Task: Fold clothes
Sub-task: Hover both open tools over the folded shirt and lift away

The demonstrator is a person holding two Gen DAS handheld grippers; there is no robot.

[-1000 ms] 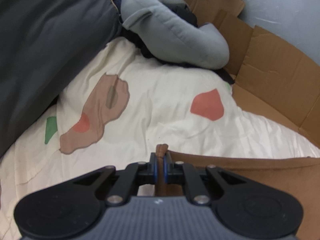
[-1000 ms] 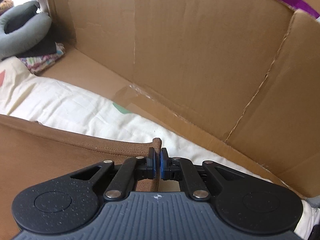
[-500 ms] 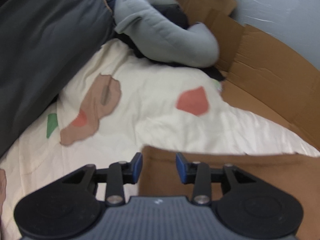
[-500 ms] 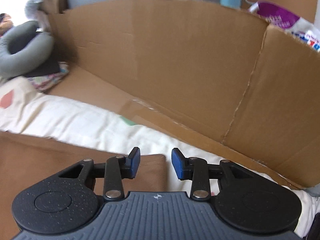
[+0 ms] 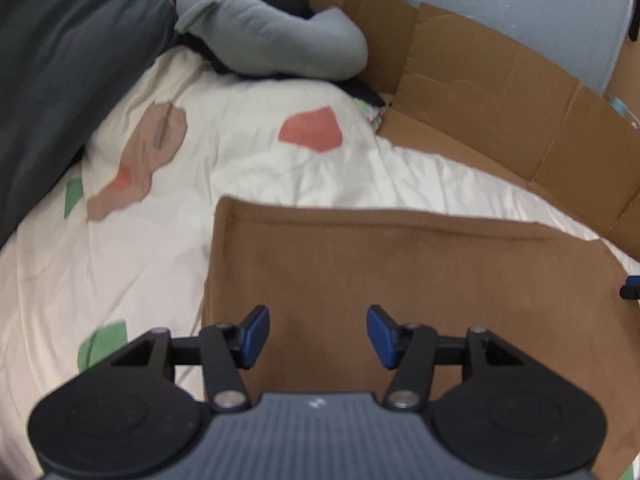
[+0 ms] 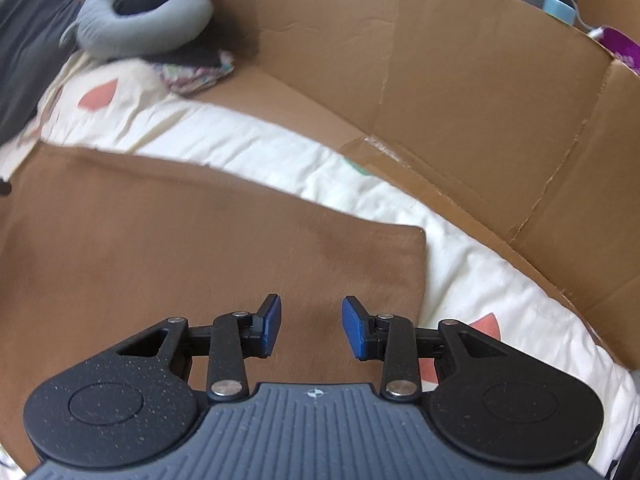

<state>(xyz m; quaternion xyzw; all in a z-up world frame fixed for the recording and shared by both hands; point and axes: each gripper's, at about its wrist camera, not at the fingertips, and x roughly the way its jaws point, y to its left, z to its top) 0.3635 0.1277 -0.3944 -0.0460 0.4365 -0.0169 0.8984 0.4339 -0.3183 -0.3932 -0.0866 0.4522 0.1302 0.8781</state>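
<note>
Far left in the left wrist view lies a dark grey blanket (image 5: 60,72), then a grey curved pillow (image 5: 272,40) on top of dark clothes, all on a white bed cover (image 5: 120,264) with red, tan and green patches. The brown cloth (image 5: 400,272) lies flat on this cover, its left edge and far left corner in plain sight. The left hand-held gripper (image 5: 316,336) hovers above it with its jaws opening; nothing is pinched between them, the cloth only lying beneath. At the right rim of this view a blue tip of the other tool peeks in. Cardboard (image 5: 500,92) walls the far side.

The right wrist view alone shows the cloth's (image 6: 180,248) right edge and far right corner, a folded patterned stack (image 6: 196,76) under the pillow (image 6: 144,20), and a purple packet (image 6: 620,44) behind the cardboard (image 6: 440,80). The right hand-held gripper (image 6: 311,330) has its jaws apart over the cloth, gripping nothing.

A second ago both tools were clamped on a raised pinch of the cloth's far hem. Since then they have let go and drawn back, and the cloth has dropped flat, with far more of it showing ahead of each tool.
</note>
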